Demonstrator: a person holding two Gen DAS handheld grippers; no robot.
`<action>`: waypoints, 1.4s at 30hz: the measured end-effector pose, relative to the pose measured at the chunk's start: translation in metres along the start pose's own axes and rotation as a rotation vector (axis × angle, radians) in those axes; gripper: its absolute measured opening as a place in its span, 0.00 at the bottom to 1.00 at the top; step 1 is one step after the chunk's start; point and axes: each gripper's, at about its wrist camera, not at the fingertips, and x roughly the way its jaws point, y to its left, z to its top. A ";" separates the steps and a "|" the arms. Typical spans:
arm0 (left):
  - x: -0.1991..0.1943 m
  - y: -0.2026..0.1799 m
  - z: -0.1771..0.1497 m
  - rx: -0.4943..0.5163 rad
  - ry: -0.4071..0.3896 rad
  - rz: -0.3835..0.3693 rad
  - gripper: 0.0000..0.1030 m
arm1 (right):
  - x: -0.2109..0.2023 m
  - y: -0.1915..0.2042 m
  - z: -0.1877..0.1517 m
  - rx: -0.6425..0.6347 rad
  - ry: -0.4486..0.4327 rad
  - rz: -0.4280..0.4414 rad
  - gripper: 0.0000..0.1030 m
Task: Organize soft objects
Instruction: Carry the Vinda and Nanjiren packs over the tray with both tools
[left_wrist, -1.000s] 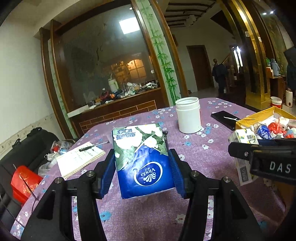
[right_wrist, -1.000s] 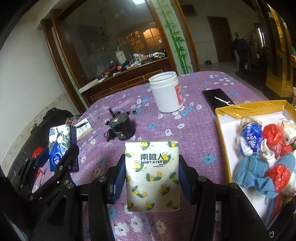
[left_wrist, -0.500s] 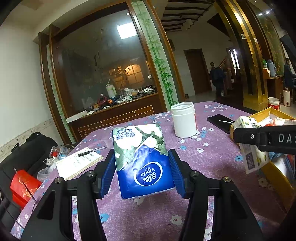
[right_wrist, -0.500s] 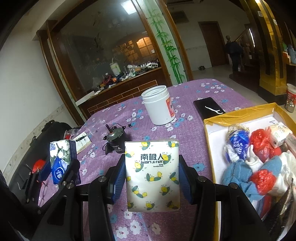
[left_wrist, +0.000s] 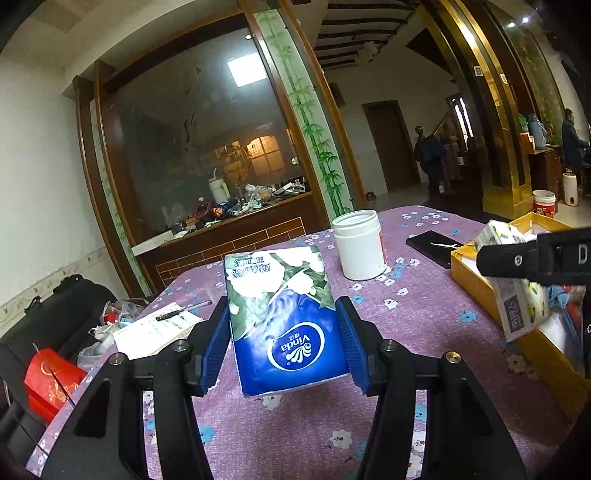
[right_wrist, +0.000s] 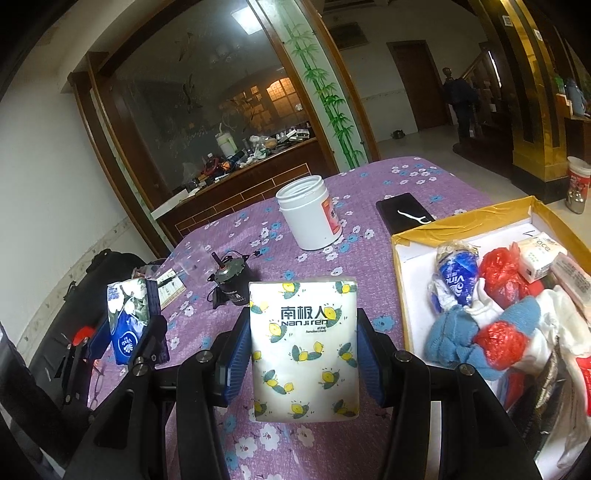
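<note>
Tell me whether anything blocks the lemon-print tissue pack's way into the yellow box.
Nothing visible does. The right gripper holds the lemon-print tissue pack just left of the yellow box, with only bare purple tablecloth between. The box's near-left white floor looks free; socks and bags fill the rest.

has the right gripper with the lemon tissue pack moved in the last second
Yes. In the left wrist view the right gripper and its lemon tissue pack have shifted from beside the yellow box to over its near wall, toward the box.
</note>
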 end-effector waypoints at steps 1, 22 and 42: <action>-0.001 -0.002 0.001 0.005 0.000 -0.002 0.53 | -0.002 -0.001 0.000 0.004 -0.002 0.001 0.51; -0.032 -0.067 0.054 -0.033 0.113 -0.422 0.53 | -0.075 -0.088 0.035 0.124 -0.099 -0.056 0.51; -0.026 -0.170 0.060 -0.004 0.325 -0.707 0.53 | -0.071 -0.149 0.072 0.034 0.024 -0.194 0.52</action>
